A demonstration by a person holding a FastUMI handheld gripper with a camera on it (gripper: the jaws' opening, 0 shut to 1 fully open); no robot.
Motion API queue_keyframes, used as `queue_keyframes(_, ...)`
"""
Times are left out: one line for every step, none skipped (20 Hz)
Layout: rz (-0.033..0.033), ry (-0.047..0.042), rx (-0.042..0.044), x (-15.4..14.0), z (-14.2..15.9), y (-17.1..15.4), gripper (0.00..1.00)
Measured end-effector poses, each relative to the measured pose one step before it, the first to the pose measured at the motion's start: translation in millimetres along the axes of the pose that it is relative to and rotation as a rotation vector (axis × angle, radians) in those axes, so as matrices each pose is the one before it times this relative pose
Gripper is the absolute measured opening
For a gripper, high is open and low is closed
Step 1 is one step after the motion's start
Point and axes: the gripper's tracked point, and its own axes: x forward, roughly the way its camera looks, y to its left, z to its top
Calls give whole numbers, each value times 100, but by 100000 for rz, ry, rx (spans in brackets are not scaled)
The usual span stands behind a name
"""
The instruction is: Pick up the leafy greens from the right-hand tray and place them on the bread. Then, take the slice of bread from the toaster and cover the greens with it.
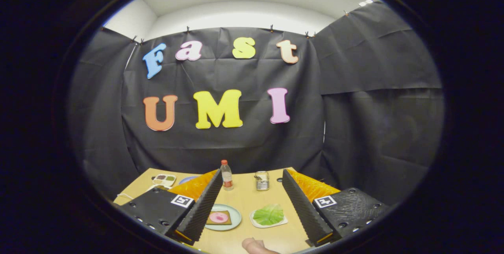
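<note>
My gripper [252, 226] is open, held above the wooden table [244, 199], fingers spread wide with nothing between them. Between the fingers and below lie two dishes. A pale round plate [234, 219] on the left carries a slice of bread [219, 217] topped with a pink slice. To its right a small white tray [283, 221] holds a green leaf [269, 214]. Farther back, a metal toaster [262, 180] stands near the table's far edge; I cannot tell whether bread is in it.
A plastic bottle [226, 175] with a red cap stands left of the toaster. A small compartment tray [164, 179] and a blue dish [188, 179] sit at the far left. A person's fingertip [256, 246] shows at the near edge. Black cloth walls close in behind the table.
</note>
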Motion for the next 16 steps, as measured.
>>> queue_keyframes(659, 1072, -398, 633, -594, -643, 95)
queue_keyframes(376, 1465, -124, 806, -803, -1065, 95)
queue_keyframes(1095, 1748, -41, 929, -752, -876, 95)
queue_keyframes(608, 2858, -392, 1000, -1021, -1009, 95)
queue_keyframes(1144, 3054, 75, 1000, -1009, -1011, 95)
queue_keyframes(1251, 2505, 348, 981, -834, -960, 95)
queue_keyframes(1185, 1967, 75, 992, -709, -1053, 96)
queue_keyframes(60, 1384, -1158, 1191, -762, -1181, 96)
queue_keyframes(570, 1432, -1406, 1169, -806, -988, 96)
queue_keyframes(333, 1812, -1000, 1171, -1050, -808, 95)
queue_keyframes(571, 2006, -753, 1072, -937, -796, 95)
queue_keyframes(856, 2197, -432, 1104, -1046, -498, 95)
queue_keyframes(440, 2865, -431, 1121, -1103, -526, 96)
queue_keyframes(1145, 3689, -720, 1175, -1289, -272, 96)
queue_keyframes(1620, 3311, -405, 979, -1123, -56, 96)
queue_keyframes(1346, 3333, -548, 988, -922, -232, 96)
